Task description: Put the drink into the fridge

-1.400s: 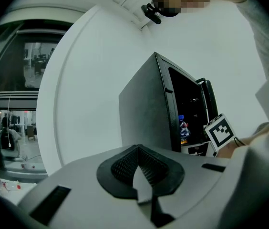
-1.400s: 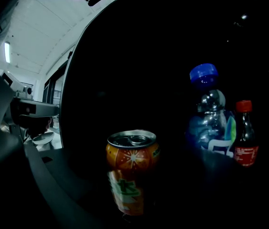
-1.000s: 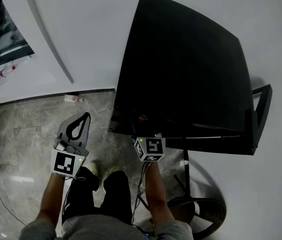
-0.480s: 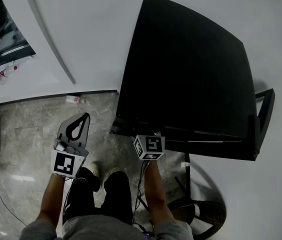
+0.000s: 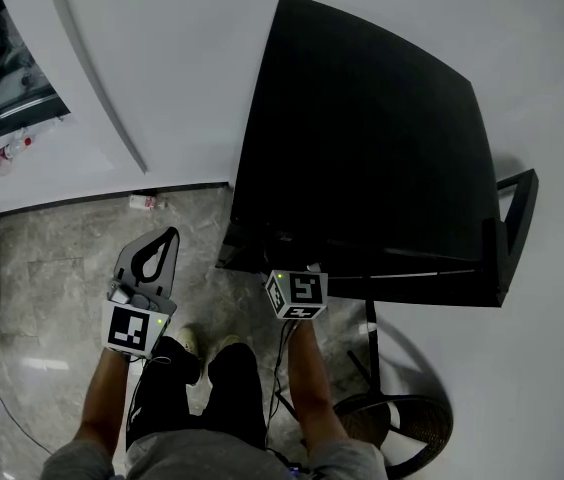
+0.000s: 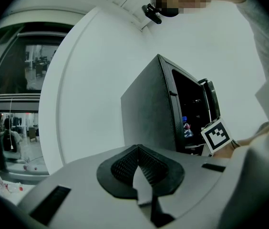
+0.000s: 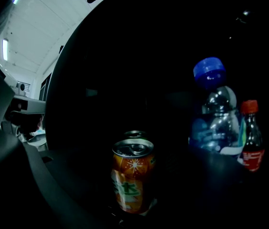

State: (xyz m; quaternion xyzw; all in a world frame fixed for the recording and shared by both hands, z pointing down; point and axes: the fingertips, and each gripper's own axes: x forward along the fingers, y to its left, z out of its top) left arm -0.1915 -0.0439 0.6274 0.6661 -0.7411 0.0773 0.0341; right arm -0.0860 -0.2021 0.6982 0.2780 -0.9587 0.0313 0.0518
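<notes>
Risk check: right gripper (image 5: 297, 294) reaches into the fridge (image 5: 362, 148) with the orange can (image 7: 130, 178) between its jaws. It looks clamped on, though the dark interior makes contact hard to confirm. We judge that pushing further in could knock the second can (image 7: 134, 134) just behind it. Drifting right could hit the water bottle (image 7: 211, 113) or the small red-capped bottle (image 7: 251, 142). Letting go before the can sits flat could tip it. Left gripper (image 5: 158, 253) hangs outside the fridge, jaws together, empty.
</notes>
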